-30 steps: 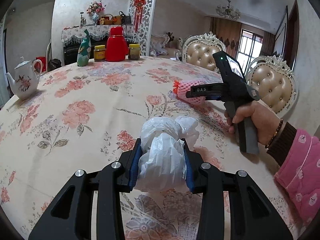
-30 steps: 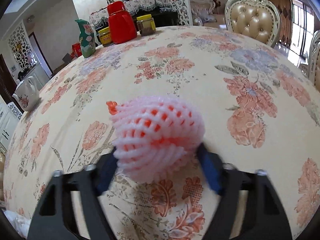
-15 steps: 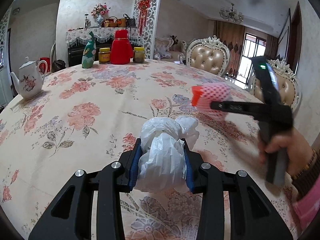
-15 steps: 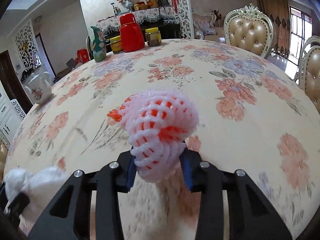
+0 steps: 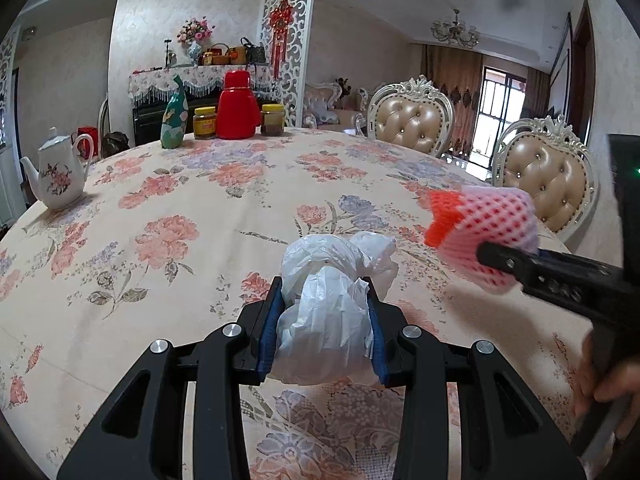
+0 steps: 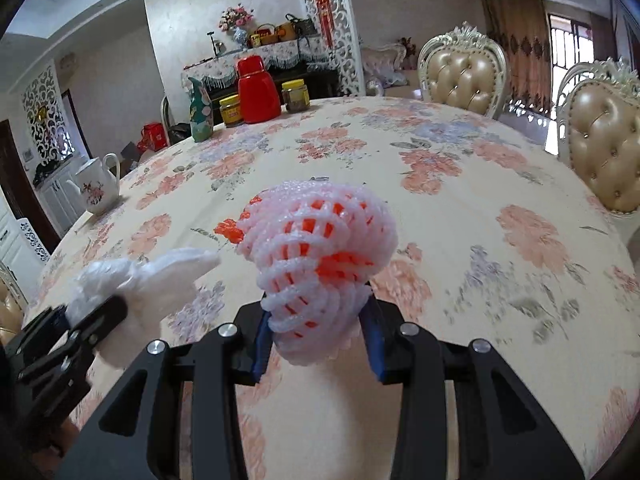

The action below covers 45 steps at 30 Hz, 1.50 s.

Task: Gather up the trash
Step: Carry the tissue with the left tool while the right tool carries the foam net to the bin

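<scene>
A crumpled white plastic bag (image 5: 320,256) sits between the blue pads of my left gripper (image 5: 323,296), which is shut on it just above the floral tablecloth (image 5: 160,220). My right gripper (image 6: 316,320) is shut on a pink foam fruit net (image 6: 320,240) with an orange lining, held clear of the table. In the left wrist view that net (image 5: 488,220) and the right gripper (image 5: 520,268) hang at the right, with a hand below them. In the right wrist view the bag (image 6: 160,276) and the left gripper (image 6: 92,312) show at the lower left.
A white teapot (image 5: 60,176) stands at the table's left edge. At the far side are a green vase (image 5: 175,120), a red thermos (image 5: 237,106) and two jars. Padded chairs (image 5: 408,120) (image 5: 548,176) line the right edge.
My right gripper closed tighter on the foam net, lifted it off the table and carried it back toward the near right. The left gripper and its bag stayed put.
</scene>
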Motion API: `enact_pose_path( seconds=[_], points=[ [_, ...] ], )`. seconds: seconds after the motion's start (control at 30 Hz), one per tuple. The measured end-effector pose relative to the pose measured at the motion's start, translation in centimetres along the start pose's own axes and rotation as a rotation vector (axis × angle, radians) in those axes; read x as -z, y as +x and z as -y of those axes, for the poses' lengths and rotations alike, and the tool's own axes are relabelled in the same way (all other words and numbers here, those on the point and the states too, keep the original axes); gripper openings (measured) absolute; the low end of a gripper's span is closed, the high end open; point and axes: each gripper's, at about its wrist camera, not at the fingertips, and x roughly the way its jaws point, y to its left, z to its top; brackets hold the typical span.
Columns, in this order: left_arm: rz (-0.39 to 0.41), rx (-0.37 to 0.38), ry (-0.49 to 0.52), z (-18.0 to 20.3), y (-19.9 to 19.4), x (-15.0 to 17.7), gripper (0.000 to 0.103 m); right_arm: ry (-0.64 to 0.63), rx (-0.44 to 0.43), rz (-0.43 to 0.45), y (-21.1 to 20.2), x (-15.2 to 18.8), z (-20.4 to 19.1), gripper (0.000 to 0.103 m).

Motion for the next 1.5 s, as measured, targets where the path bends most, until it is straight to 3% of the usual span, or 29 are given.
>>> enact_pose_path(
  seconds=[0.6, 0.83, 1.5],
  points=[
    [0.071, 0.047, 0.086, 1.9, -1.5, 0.5, 0.036, 0.071, 0.084, 0.073, -7.8, 4.1, 1.5, 0.038],
    [0.052, 0.086, 0.104, 3.2, -2.0, 0.5, 0.036, 0.093, 0.116, 0.101, -10.3, 5.5, 3.4, 0.038],
    [0.031, 0.225, 0.234, 13.6, -4.3, 0.6, 0.037, 0.167, 0.217, 0.177, -16.0, 8.4, 10.9, 0.039]
  ],
)
